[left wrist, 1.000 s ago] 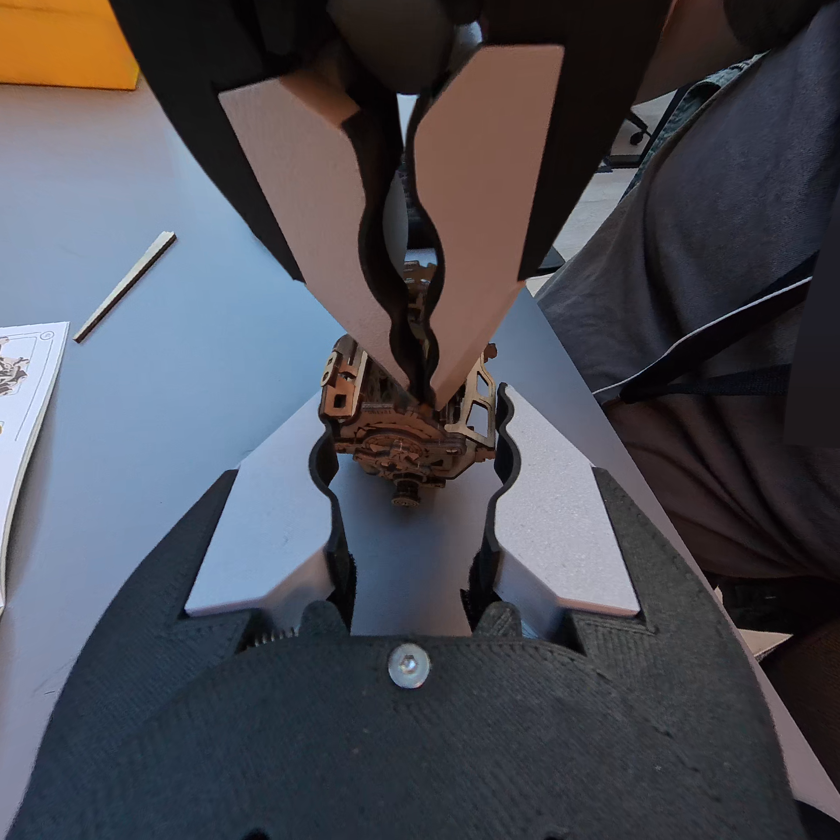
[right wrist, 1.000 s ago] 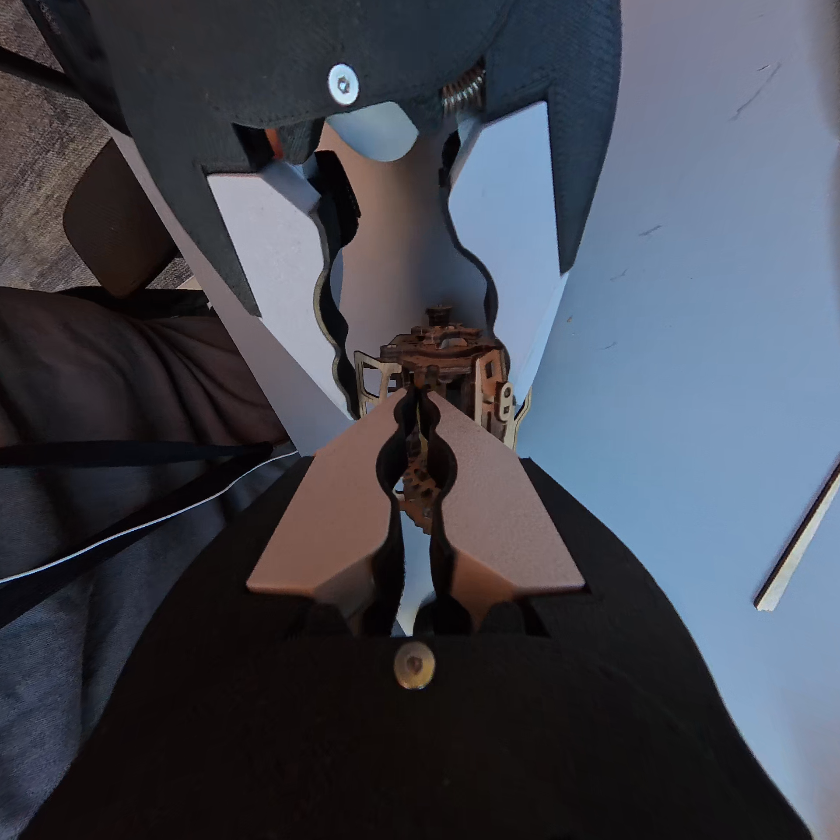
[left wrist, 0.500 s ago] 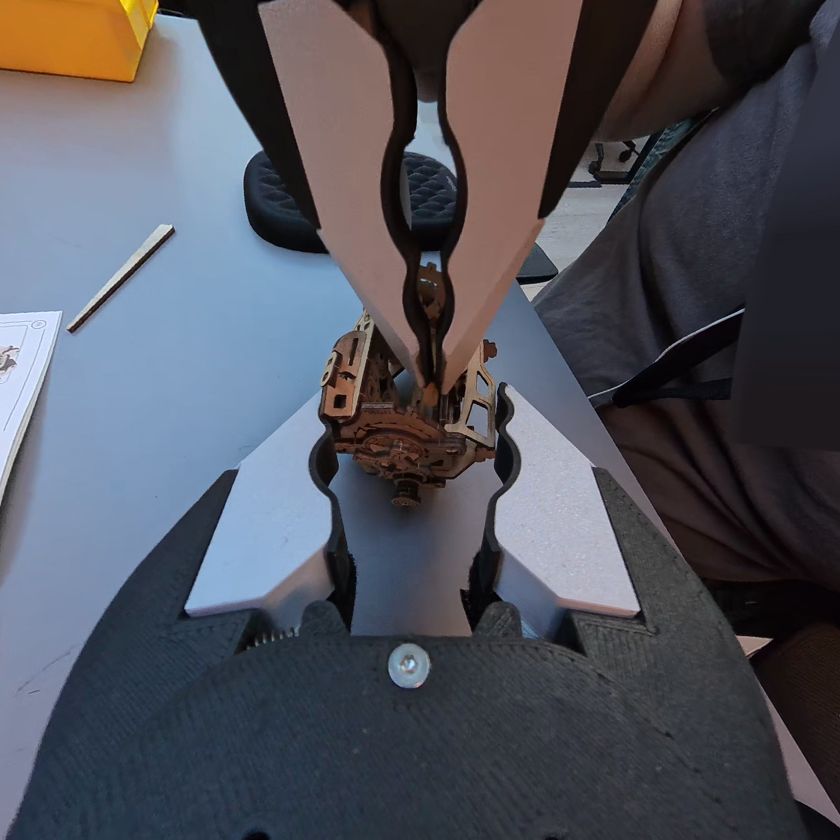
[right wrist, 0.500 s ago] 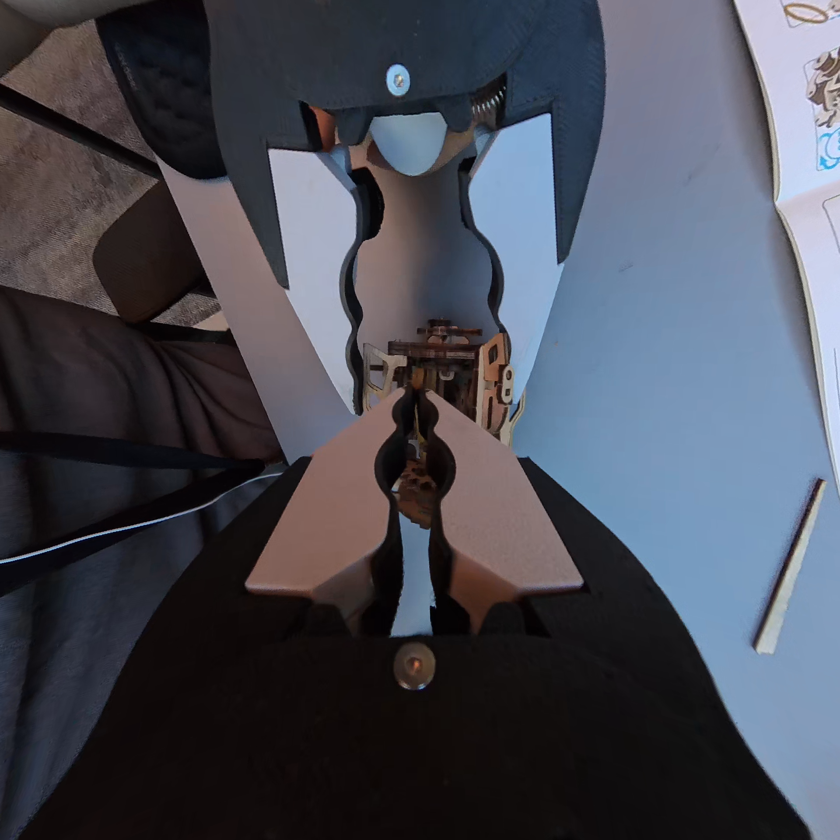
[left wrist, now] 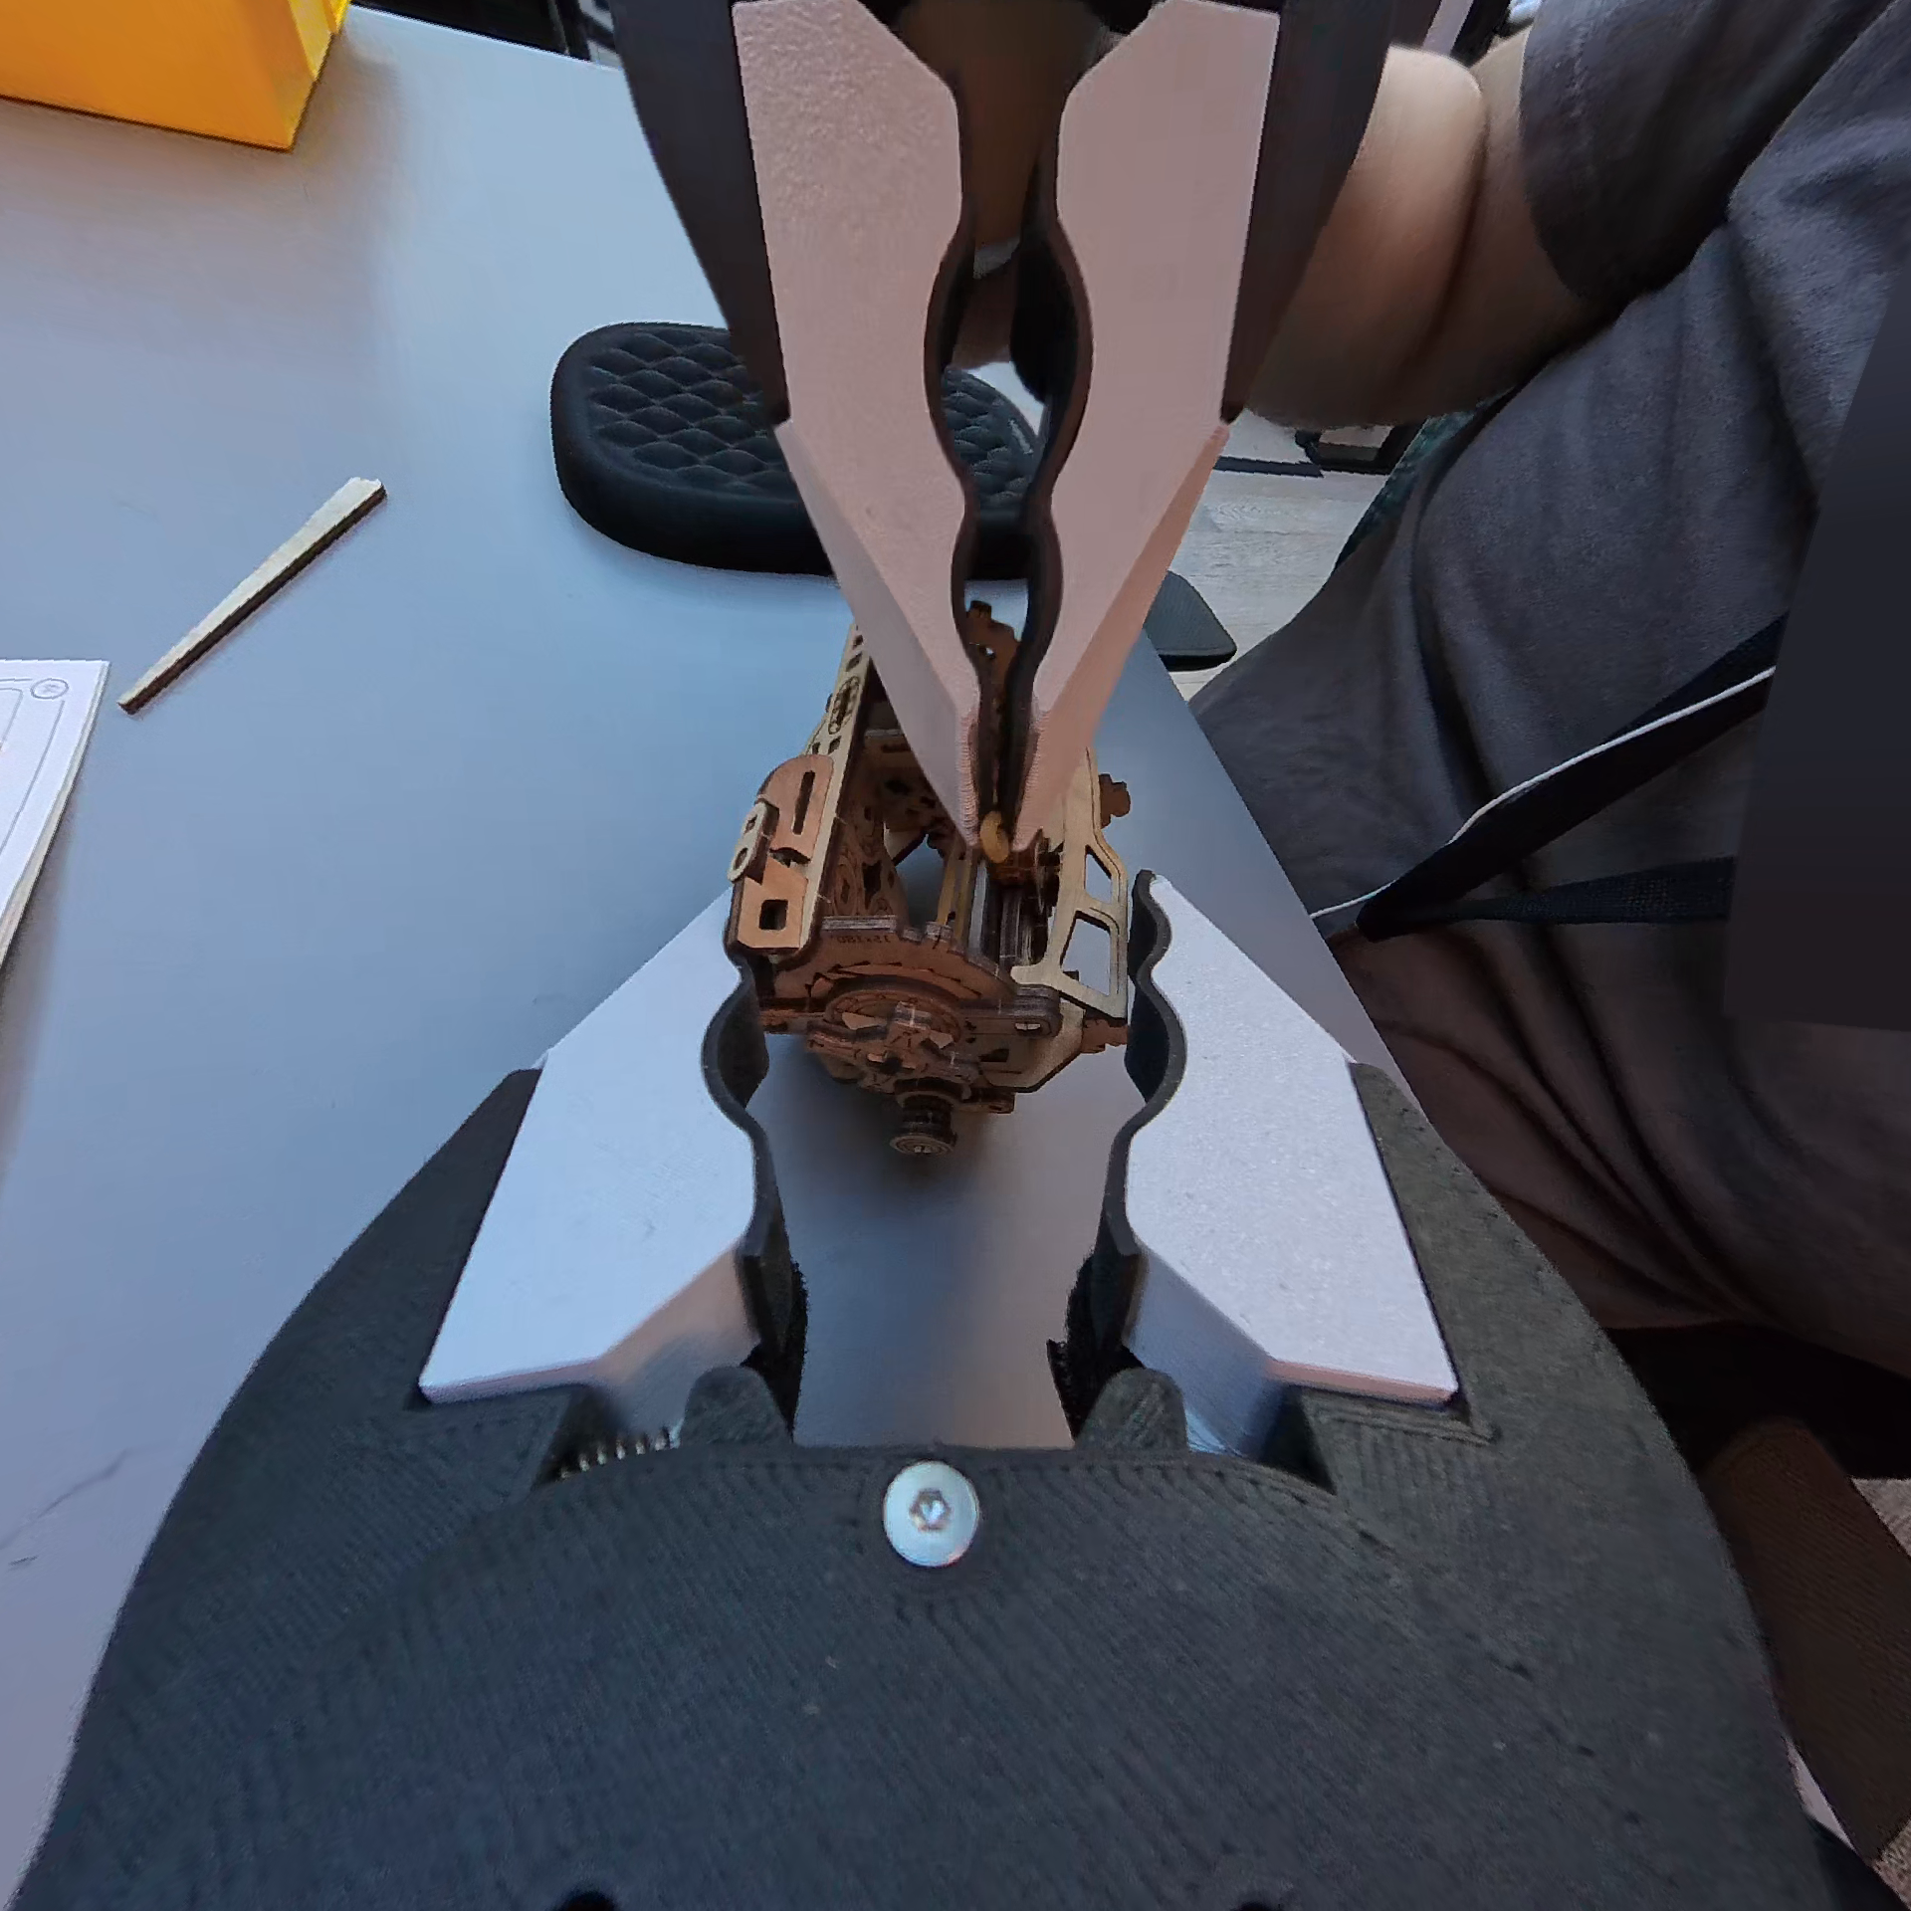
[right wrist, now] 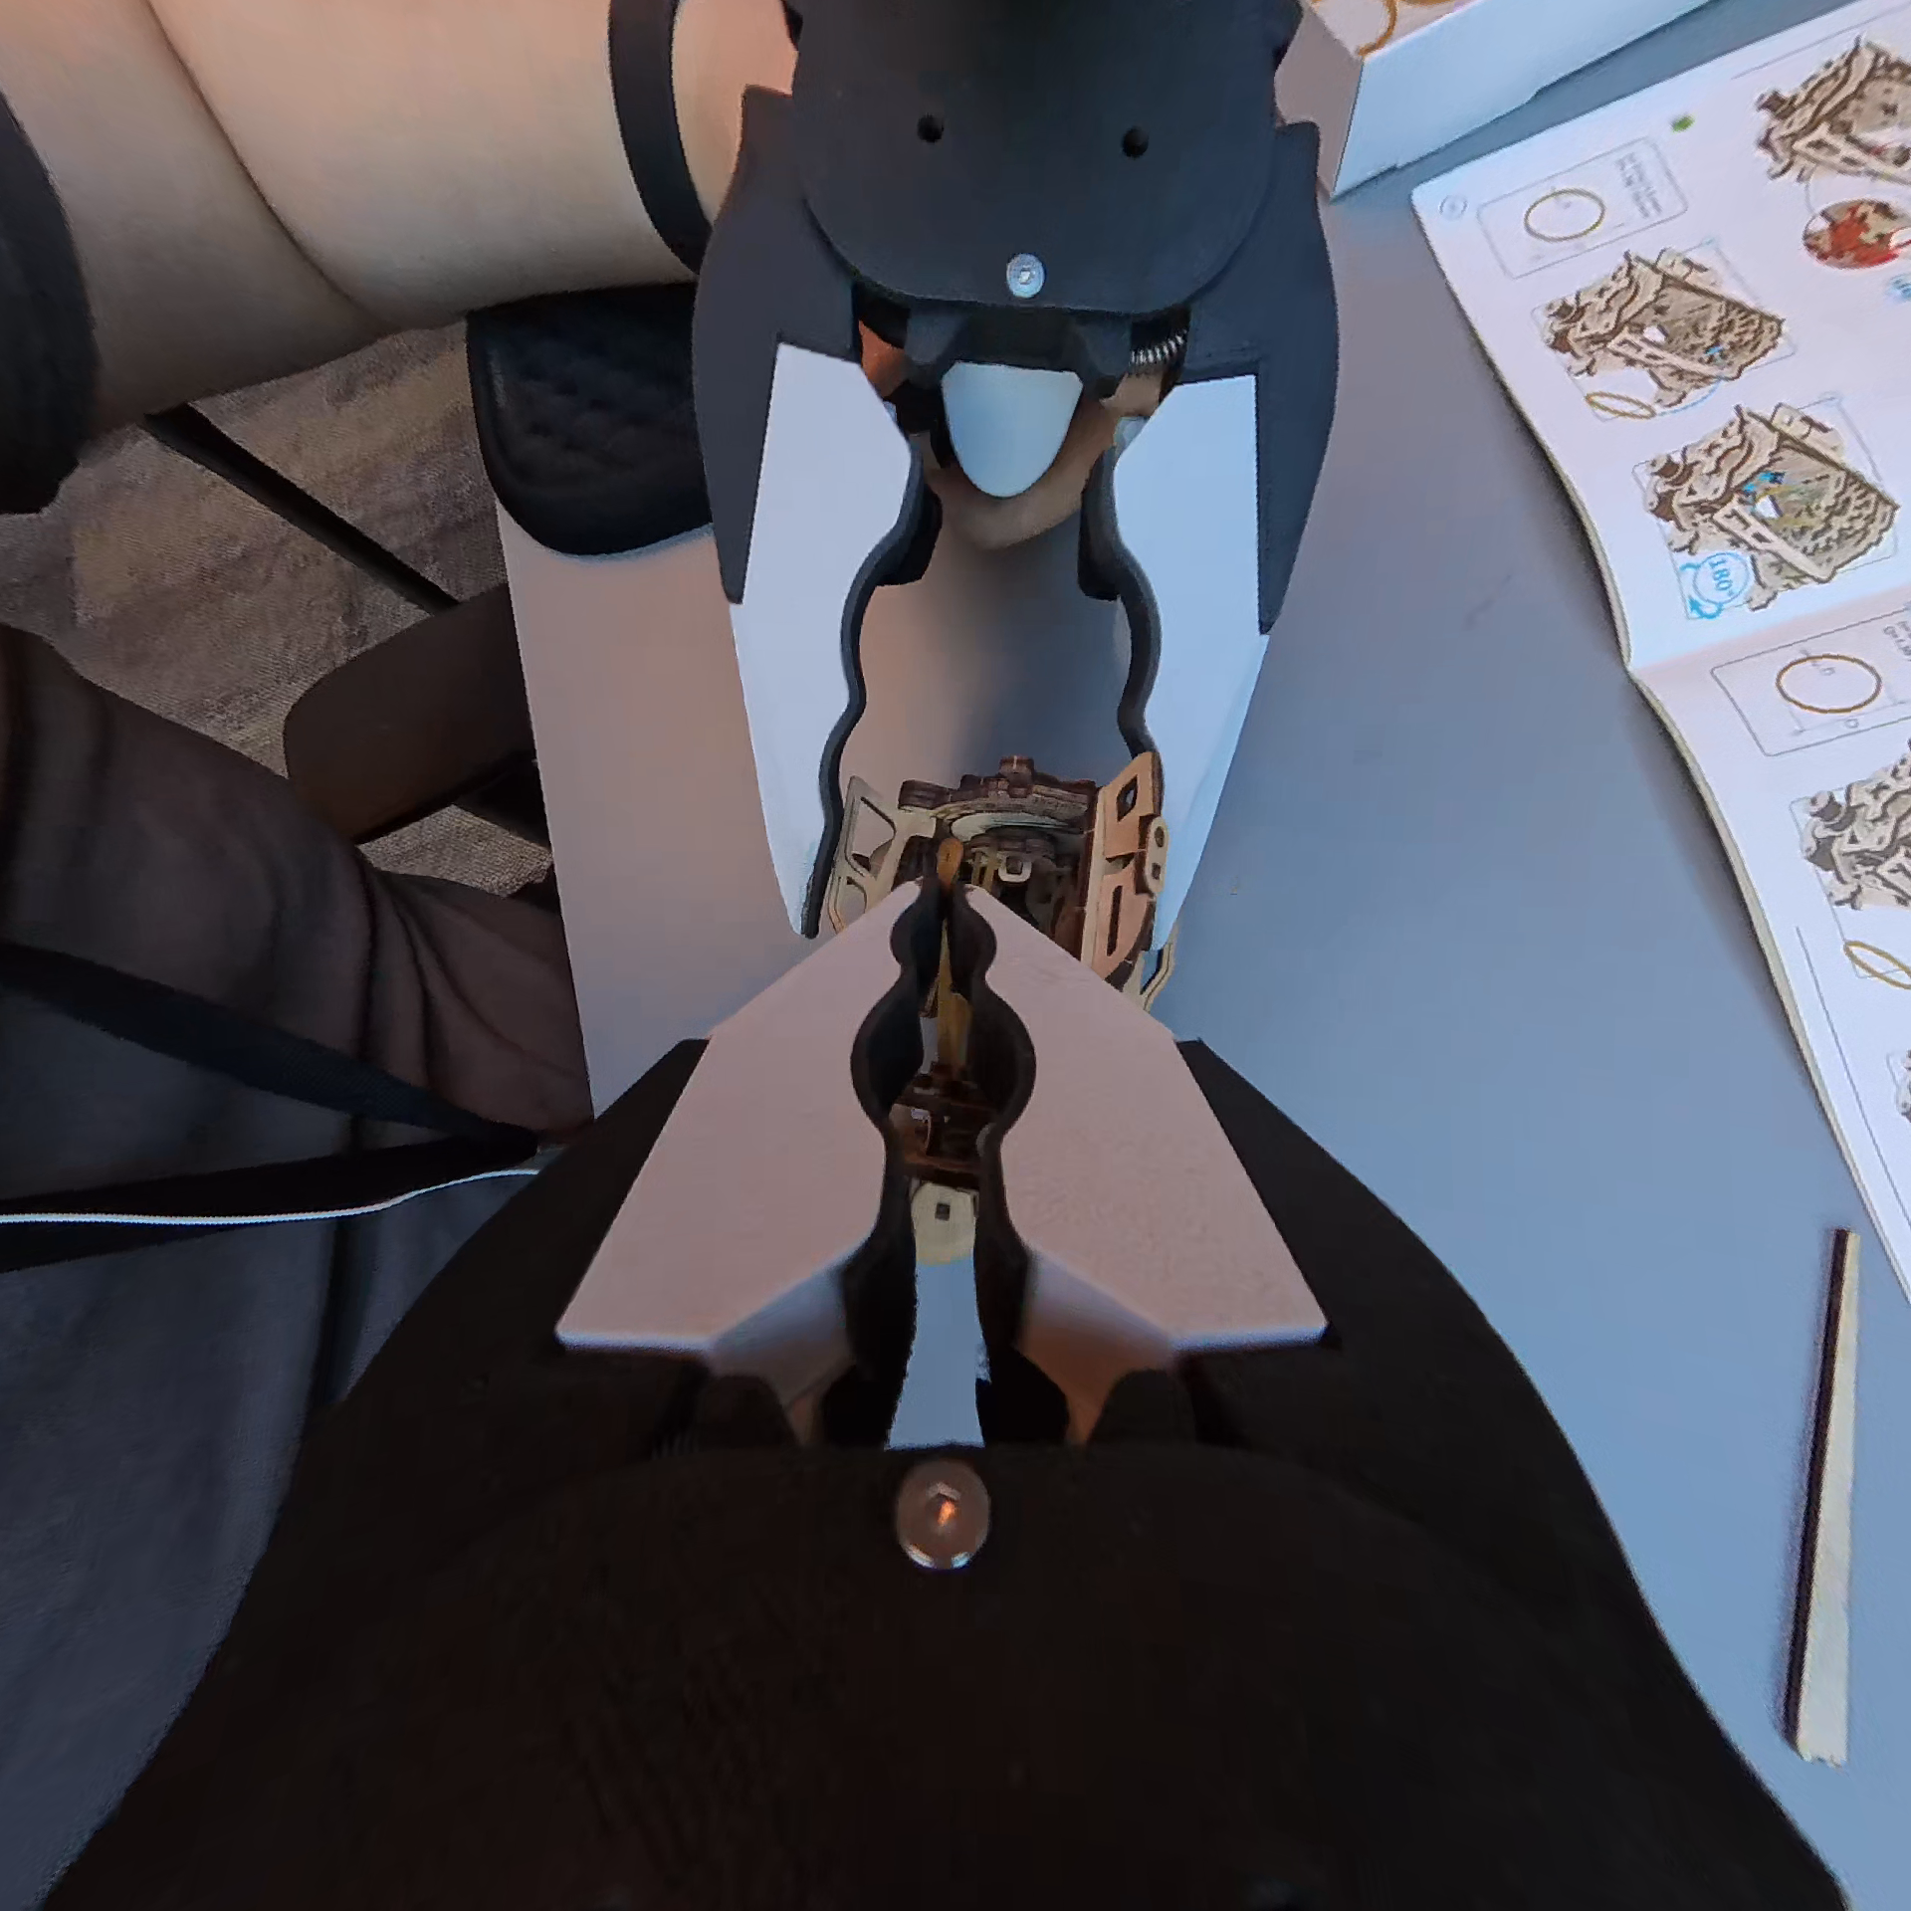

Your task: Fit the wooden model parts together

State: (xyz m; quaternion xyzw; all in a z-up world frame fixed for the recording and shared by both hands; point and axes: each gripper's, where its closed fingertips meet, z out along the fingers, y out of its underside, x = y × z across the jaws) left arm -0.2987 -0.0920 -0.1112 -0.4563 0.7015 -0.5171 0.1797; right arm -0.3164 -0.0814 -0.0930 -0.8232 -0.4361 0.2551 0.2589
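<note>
A small brown wooden model (left wrist: 910, 962) of laser-cut parts and gears is clamped by its sides between the white fingers of my left gripper (left wrist: 936, 931), over the near corner of the grey table (left wrist: 414, 827). My right gripper (left wrist: 998, 827) comes down from above. It is shut on a thin pale wooden part (right wrist: 943, 993), whose tip touches the top of the model (right wrist: 1003, 827). In the right wrist view my right gripper (right wrist: 943, 895) points at the model, and the left gripper (right wrist: 988, 915) faces it from beyond.
A loose wooden strip (left wrist: 253, 595) lies on the table, also in the right wrist view (right wrist: 1825, 1489). An open instruction booklet (right wrist: 1706, 517) is beside it. A yellow box (left wrist: 165, 62) stands far left. A black chair armrest (left wrist: 672, 445) and the person's lap (left wrist: 1551, 827) lie past the table edge. The tips of both grippers are at nearly the same place.
My right gripper has drawn back and risen while its tip stays on the model's top, still holding the part. The left gripper still clamps the model in the same way.
</note>
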